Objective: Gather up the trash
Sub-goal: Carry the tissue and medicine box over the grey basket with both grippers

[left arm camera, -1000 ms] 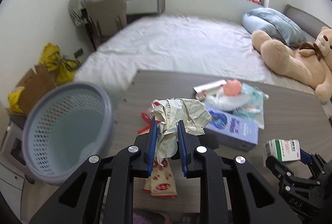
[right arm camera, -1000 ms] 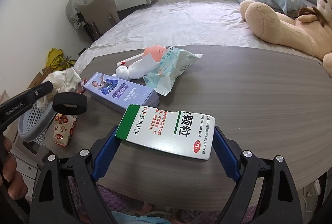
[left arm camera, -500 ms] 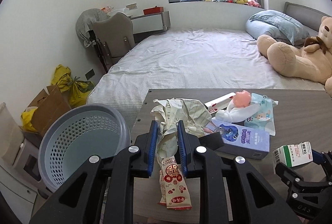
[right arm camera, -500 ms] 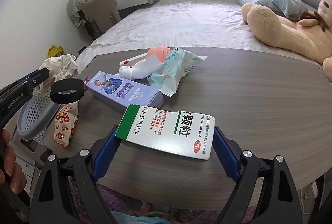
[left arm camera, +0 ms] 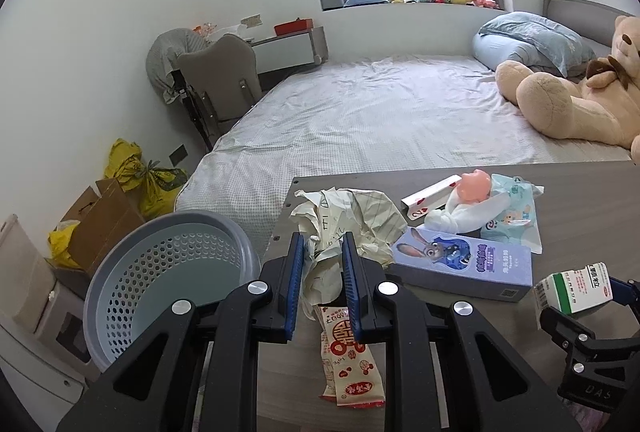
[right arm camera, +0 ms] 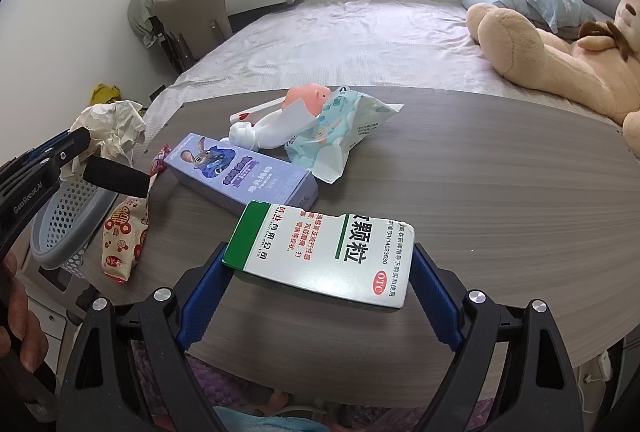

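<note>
Left gripper (left arm camera: pixel 322 274) clamping crumpled paper (left arm camera: pixel 340 220) between its blue pads, hanging above the table (right arm camera: pixel 480 184) edge beside the grey basket (left arm camera: pixel 168 288), right gripper (right arm camera: pixel 316 282) gripping a green-and-white medicine box (right arm camera: pixel 320 256) by its ends, snack wrapper (left arm camera: pixel 350 356) lying under the paper

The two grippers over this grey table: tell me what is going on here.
A person is clearing rubbish with two hand-held grippers. The left gripper is shut on a crumpled ball of cream lined paper, held above the table edge beside the empty grey perforated plastic basket. The right gripper clamps a green-and-white cardboard medicine box above the grey wood-grain table. Nothing is binned yet.
</note>
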`<state>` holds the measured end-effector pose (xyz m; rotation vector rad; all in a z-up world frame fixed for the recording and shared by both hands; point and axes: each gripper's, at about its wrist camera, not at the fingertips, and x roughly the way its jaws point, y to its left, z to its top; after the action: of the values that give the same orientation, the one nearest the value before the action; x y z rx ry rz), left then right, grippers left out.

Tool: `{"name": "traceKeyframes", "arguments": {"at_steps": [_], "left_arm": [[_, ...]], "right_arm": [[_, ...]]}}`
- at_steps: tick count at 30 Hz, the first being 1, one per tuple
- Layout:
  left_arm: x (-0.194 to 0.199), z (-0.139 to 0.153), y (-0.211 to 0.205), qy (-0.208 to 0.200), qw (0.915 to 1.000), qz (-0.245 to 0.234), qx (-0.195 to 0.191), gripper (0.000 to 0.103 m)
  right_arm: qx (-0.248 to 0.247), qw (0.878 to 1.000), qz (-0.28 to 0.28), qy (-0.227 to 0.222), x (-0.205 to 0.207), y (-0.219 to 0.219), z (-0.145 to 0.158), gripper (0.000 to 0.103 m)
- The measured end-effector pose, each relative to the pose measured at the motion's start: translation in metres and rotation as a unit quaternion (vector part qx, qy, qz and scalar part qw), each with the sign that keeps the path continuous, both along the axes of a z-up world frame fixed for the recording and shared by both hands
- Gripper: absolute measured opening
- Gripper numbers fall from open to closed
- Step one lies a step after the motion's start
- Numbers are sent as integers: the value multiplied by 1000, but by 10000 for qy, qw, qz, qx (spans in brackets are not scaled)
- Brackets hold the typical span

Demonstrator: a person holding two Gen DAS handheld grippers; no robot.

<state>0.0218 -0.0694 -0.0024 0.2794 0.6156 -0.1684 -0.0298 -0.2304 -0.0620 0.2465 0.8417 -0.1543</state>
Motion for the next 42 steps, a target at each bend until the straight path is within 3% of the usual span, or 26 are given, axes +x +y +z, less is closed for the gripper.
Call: {"name": "traceKeyframes", "arguments": {"at_steps": [9,25,34,42], "left_arm": [[-2,-1,-6,-63,9997,-187,117,19],[4,3,4,198,9995,-90,-213,19],[7,16,52,268,9976,297,-573,19],[15,9,110,448,9934,792,-701,19]], "right_arm": [[-10,10000,-14,12,2,0,-2,85],[-24,10000,30,-4,3,3,0,85],[-43,9995,290,-110,16,25,15,85],[-74,9955,901,-267,50,78,36,85]]}}
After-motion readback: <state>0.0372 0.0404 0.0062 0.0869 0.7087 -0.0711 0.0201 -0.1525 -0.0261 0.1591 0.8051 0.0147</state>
